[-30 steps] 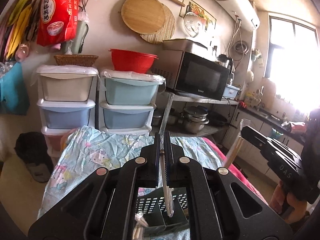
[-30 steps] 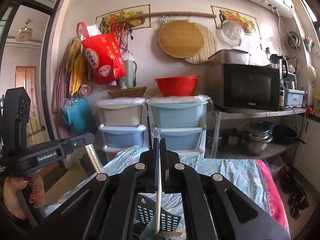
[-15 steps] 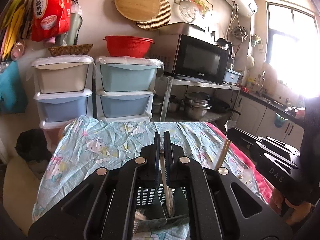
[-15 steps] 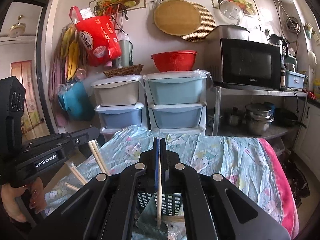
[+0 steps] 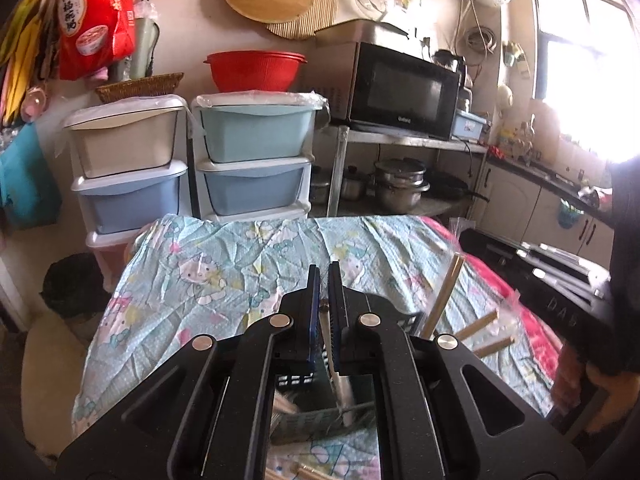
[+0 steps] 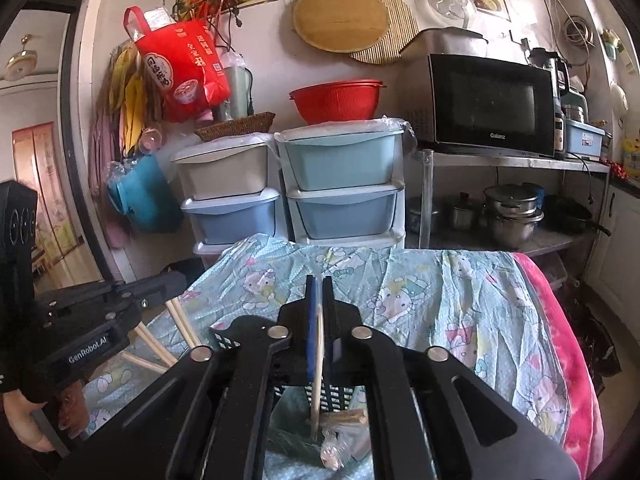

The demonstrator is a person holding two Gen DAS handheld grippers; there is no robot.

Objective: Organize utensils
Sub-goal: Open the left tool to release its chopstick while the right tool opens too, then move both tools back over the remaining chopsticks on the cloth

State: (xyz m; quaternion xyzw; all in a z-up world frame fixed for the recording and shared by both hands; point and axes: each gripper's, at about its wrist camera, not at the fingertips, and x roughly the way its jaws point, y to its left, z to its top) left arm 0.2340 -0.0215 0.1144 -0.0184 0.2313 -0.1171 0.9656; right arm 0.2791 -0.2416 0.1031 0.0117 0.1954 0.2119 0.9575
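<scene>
Both grippers have sunk toward the dark slotted basket (image 6: 326,394) since a second ago, and more of the cartoon-print tablecloth (image 5: 224,276) shows ahead of them. We note the left gripper (image 5: 324,312) with its jaws pressed nearly together, pinching one pale wrapped utensil (image 5: 340,384) whose lower end hangs down into the basket (image 5: 296,380). Our right gripper (image 6: 319,316) has just been opening slightly; one wooden chopstick (image 6: 317,376) stands upright between its blue pads with its tip down in the basket, and the pads look parted from it, though we cannot rule out a light touch. In the right wrist view, inside the basket — one short wooden piece (image 6: 348,418) and one clear-wrapped item (image 6: 332,452); we cannot tell what either is. From the left wrist view we count three wooden sticks (image 5: 444,296) to the right, one steep and two nearly level; they lie below the right gripper's black body (image 5: 560,288), held by a hand (image 5: 592,400). From the right wrist view we count about three pale chopsticks (image 6: 180,320) beneath the left gripper's body (image 6: 80,320); the exact number is unclear — they overlap. Behind the table: two stacks of plastic drawers (image 6: 340,184), one red bowl (image 6: 336,100), one microwave (image 6: 488,104).
</scene>
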